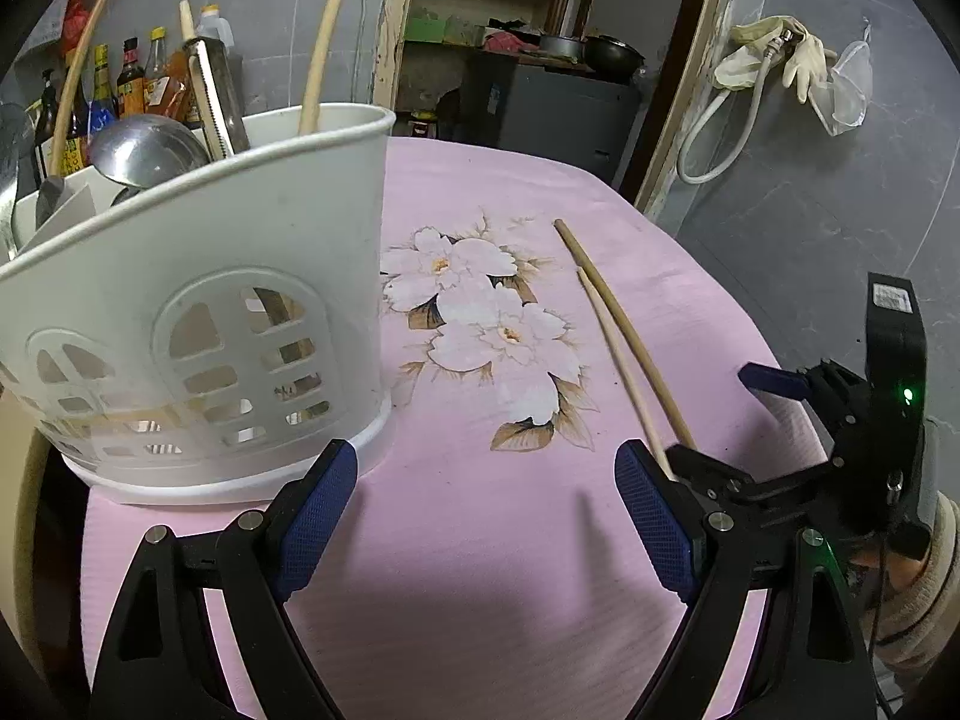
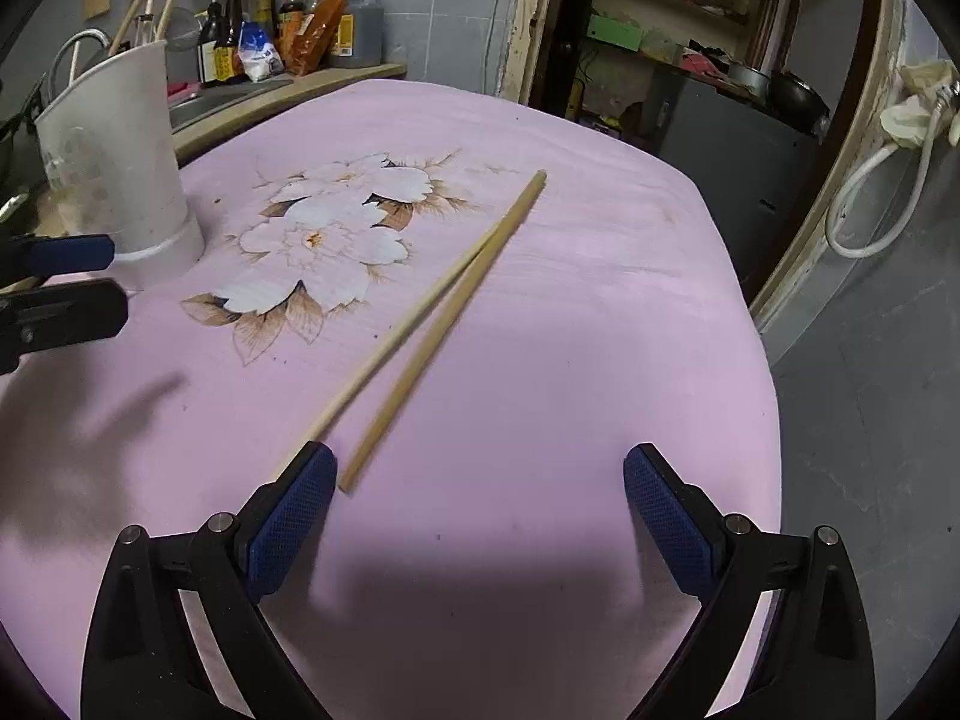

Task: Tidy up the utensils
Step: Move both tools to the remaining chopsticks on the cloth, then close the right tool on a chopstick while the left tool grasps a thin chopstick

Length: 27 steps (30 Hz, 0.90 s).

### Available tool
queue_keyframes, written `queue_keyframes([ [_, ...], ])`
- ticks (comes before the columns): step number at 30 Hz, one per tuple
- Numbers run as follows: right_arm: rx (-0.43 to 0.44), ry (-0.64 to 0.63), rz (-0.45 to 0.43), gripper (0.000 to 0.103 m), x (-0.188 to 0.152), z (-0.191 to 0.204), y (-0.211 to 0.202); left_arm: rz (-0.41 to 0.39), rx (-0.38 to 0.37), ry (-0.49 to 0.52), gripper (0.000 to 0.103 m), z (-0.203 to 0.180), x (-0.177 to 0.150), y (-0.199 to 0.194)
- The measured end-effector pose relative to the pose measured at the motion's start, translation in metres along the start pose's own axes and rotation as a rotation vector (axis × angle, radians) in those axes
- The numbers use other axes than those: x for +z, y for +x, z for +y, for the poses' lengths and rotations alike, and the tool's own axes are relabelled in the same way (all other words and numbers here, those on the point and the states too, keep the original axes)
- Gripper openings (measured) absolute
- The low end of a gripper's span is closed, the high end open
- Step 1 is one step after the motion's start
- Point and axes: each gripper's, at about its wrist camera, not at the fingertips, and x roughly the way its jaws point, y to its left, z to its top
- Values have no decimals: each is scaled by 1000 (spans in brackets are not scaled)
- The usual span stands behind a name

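A: Where do we see the chopsticks [image 2: 432, 312]?
B: At frame centre, on the cloth [image 2: 600, 330]; holder [image 2: 114, 168] upper left.
A: Our grippers?
B: Left gripper [image 1: 486, 510] and right gripper [image 2: 480, 516] both gape wide, holding nothing.

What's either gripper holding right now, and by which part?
Nothing. The left gripper and right gripper are both open and empty; the two chopsticks lie on the pink cloth.

Pink floral tablecloth [image 2: 540, 360], two chopsticks [image 2: 444, 312], white utensil holder [image 1: 210, 312]
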Motion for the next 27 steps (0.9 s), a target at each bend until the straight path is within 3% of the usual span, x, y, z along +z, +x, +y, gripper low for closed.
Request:
queue_keyframes([
  [4, -16, 4, 4, 92, 9, -6, 6, 14, -16, -7, 84, 0, 3, 3],
  [13, -44, 34, -31, 27, 18, -36, 4, 40, -61, 38, 83, -19, 12, 13],
  [16, -22, 53, -45, 9, 14, -47, -3, 60, -82, 70, 72, -30, 20, 23],
  [24, -30, 77, -52, 5, -21, -61, -27, 138, -117, 123, 38, -55, 45, 65],
  [27, -25, 91, -43, 5, -30, -64, -37, 175, -102, 100, 31, -54, 56, 86],
])
